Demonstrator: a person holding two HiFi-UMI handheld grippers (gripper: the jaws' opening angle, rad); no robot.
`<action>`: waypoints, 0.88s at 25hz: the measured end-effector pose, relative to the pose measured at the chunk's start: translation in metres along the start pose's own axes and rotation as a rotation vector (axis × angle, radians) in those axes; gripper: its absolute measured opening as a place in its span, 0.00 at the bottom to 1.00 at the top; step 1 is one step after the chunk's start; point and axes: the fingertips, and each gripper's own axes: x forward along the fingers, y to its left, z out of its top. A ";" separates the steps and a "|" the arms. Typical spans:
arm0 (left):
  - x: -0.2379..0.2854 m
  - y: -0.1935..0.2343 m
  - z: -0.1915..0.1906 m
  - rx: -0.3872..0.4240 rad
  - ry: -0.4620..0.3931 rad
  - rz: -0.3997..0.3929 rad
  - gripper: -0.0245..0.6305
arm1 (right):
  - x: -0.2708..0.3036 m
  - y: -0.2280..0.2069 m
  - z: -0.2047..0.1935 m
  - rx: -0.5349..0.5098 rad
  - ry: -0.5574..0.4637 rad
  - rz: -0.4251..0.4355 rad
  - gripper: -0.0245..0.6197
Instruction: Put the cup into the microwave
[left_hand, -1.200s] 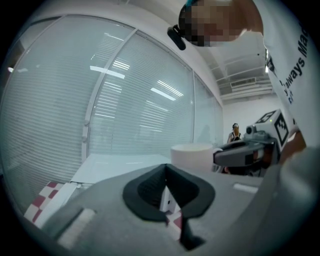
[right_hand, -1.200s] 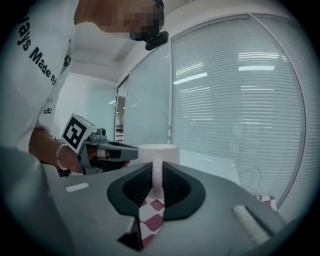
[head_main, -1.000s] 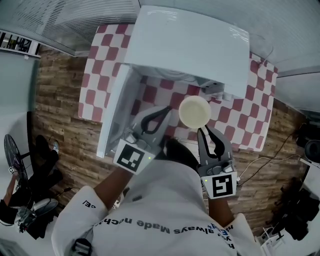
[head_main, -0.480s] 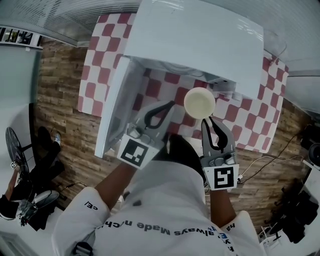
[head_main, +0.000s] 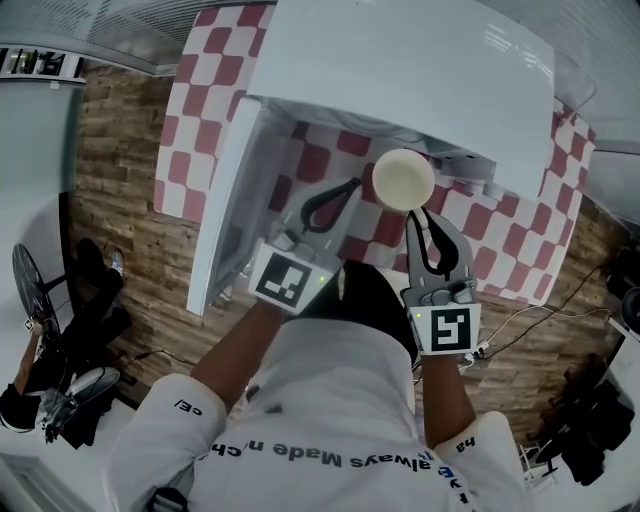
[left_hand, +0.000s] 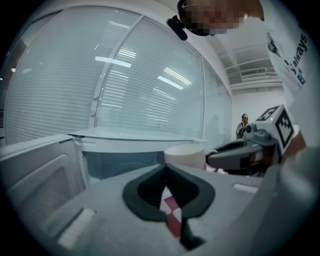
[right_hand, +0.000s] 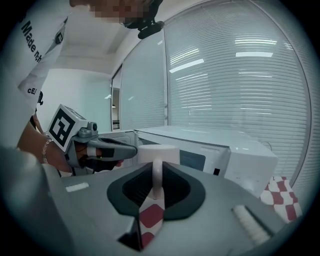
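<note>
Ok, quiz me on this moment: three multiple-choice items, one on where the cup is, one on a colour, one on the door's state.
1. The cup is: A) held by the right tool before the microwave opening; B) inside the cavity; C) on top of the microwave.
2. The tablecloth is: A) plain blue; B) green-striped; C) red-and-white checked.
3. The microwave door is: A) shut; B) open; C) missing.

1 A: the tool grips its handle, outside the cavity.
2 C: checks show around the microwave.
3 B: it stands out at the left.
</note>
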 end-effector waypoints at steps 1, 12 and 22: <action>0.002 0.003 -0.003 -0.005 0.002 0.003 0.04 | 0.003 -0.002 -0.002 -0.001 0.003 -0.005 0.10; 0.032 0.038 -0.026 0.001 0.013 0.039 0.04 | 0.052 -0.021 -0.030 -0.023 0.054 -0.036 0.10; 0.065 0.066 -0.045 0.007 0.019 0.057 0.04 | 0.097 -0.043 -0.041 0.016 0.038 -0.089 0.10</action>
